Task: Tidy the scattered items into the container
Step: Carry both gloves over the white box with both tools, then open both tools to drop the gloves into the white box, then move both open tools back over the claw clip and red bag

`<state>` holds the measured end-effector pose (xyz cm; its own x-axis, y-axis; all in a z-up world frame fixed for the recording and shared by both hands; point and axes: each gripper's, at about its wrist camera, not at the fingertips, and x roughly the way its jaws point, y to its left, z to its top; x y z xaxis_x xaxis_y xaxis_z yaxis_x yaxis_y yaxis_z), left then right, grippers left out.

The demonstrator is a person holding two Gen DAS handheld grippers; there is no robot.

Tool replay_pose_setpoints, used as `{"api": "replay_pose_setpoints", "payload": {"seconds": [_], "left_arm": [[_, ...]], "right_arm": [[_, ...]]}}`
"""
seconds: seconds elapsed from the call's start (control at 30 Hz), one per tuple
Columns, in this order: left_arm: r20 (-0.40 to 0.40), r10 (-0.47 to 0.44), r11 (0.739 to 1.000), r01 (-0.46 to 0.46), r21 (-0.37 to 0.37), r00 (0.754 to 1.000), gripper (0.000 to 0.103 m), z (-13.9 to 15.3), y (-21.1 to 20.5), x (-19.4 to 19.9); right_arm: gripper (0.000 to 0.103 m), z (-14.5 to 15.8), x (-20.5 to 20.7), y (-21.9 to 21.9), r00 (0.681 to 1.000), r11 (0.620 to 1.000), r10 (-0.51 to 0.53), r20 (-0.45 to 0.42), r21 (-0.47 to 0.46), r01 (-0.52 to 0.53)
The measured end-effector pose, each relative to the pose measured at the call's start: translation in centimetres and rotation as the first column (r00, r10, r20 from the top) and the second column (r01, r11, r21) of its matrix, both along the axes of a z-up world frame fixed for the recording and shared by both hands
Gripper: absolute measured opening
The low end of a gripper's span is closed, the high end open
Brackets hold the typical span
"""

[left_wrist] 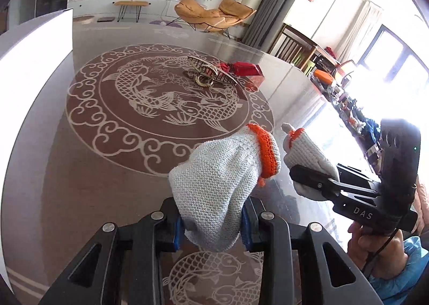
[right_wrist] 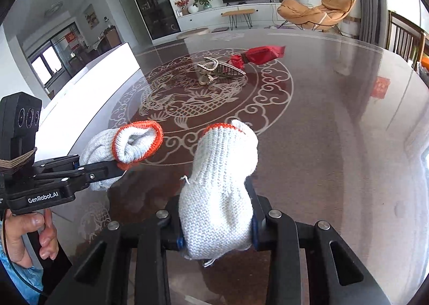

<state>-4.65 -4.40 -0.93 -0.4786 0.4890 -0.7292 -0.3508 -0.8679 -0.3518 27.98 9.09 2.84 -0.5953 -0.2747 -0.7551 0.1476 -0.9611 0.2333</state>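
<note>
Two knitted white gloves with orange cuffs show, one (left_wrist: 214, 192) clamped in the left gripper (left_wrist: 213, 227) and one (right_wrist: 219, 197) in the right gripper (right_wrist: 217, 235); two grippers in all; one metal hair claw (left_wrist: 206, 71), one red wrapped packet (left_wrist: 245, 68), one white container (right_wrist: 88, 90), one table (right_wrist: 335, 144)

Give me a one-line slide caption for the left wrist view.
Left gripper clamps a white knit glove above the patterned table; right gripper holds its twin.
</note>
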Motion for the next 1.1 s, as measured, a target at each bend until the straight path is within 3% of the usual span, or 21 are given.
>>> {"api": "replay_pose_setpoints", "payload": {"seconds": [0.13,0.2,0.27,0.37,0.43,0.47,0.53,0.57,0.6,0.63,0.73,0.8,0.87,0.93,1.03,1.1], "left_arm": [[-0.107,0.158,0.987,-0.159,-0.003,0.982,0.032,6.8,-9.0,0.9],[-0.149,0.258,0.963,-0.266,-0.032,0.954,0.032,9.5,-14.5,0.5],[-0.176,0.359,0.922,-0.378,-0.089,0.917,0.032,10.8,-19.6,-0.3],[-0.141,0.491,0.848,-0.508,-0.152,0.86,0.032,10.1,-26.6,-1.7],[-0.071,0.557,0.797,-0.556,-0.236,0.828,0.038,8.1,-30.3,-2.9],[-0.034,0.593,0.768,-0.577,-0.279,0.805,0.04,7.0,-31.8,-3.4],[0.019,0.65,0.718,-0.607,-0.342,0.759,0.065,5.3,-34.0,-4.1],[0.031,0.678,0.693,-0.624,-0.36,0.735,0.071,4.9,-34.6,-4.1],[0.027,0.698,0.674,-0.644,-0.362,0.716,0.074,4.9,-35.0,-3.8],[0.012,0.702,0.672,-0.656,-0.344,0.712,0.074,5.1,-34.8,-3.4],[-0.052,0.679,0.681,-0.655,-0.327,0.732,0.079,6.4,-32.9,-2.8],[-0.088,0.645,0.707,-0.637,-0.306,0.759,0.079,7.7,-30.5,-2.5],[-0.125,0.58,0.76,-0.59,-0.273,0.805,0.082,9.3,-26.3,-1.8],[-0.154,0.497,0.815,-0.52,-0.254,0.854,0.103,9.8,-20.8,-1.0],[-0.126,0.336,0.907,-0.356,-0.225,0.933,0.103,8.1,-11.2,-1.2],[-0.081,0.23,0.944,-0.242,-0.225,0.97,0.103,5.2,-4.8,-2.2]], "right_arm": [[0.034,4.3,-2.3,-7.0,0.987,0.988,0.145,-0.064,-0.048,-0.149],[0.034,7.1,-4.1,-12.0,0.966,0.969,0.231,-0.118,-0.062,-0.24],[0.034,9.9,-5.9,-18.1,0.932,0.941,0.319,-0.172,-0.063,-0.333],[0.034,12.5,-8.7,-27.2,0.871,0.889,0.434,-0.228,-0.048,-0.456],[0.035,12.6,-10.8,-33.0,0.841,0.856,0.494,-0.219,-0.049,-0.515],[0.039,12.1,-12.0,-35.4,0.829,0.834,0.527,-0.188,-0.076,-0.547],[0.048,10.0,-14.3,-39.6,0.814,0.807,0.576,-0.074,-0.113,-0.58],[0.062,8.9,-15.2,-41.0,0.807,0.8,0.59,-0.011,-0.125,-0.587],[0.065,7.9,-15.9,-41.8,0.798,0.792,0.602,0.033,-0.153,-0.591],[0.065,7.7,-16.2,-41.8,0.8,0.79,0.6,0.031,-0.182,-0.585],[0.065,8.6,-15.7,-39.1,0.816,0.788,0.575,-0.051,-0.235,-0.57],[0.065,9.0,-14.9,-35.8,0.838,0.802,0.537,-0.094,-0.25,-0.542],[0.065,9.1,-13.7,-31.2,0.865,0.832,0.481,-0.144,-0.237,-0.502],[0.065,8.4,-11.8,-25.8,0.895,0.884,0.41,-0.177,-0.163,-0.438],[0.065,5.8,-9.3,-15.7,0.948,0.965,0.256,-0.189,-0.008,-0.262],[0.065,3.8,-8.1,-9.0,0.975,0.988,0.146,-0.17,0.072,-0.136]]}}
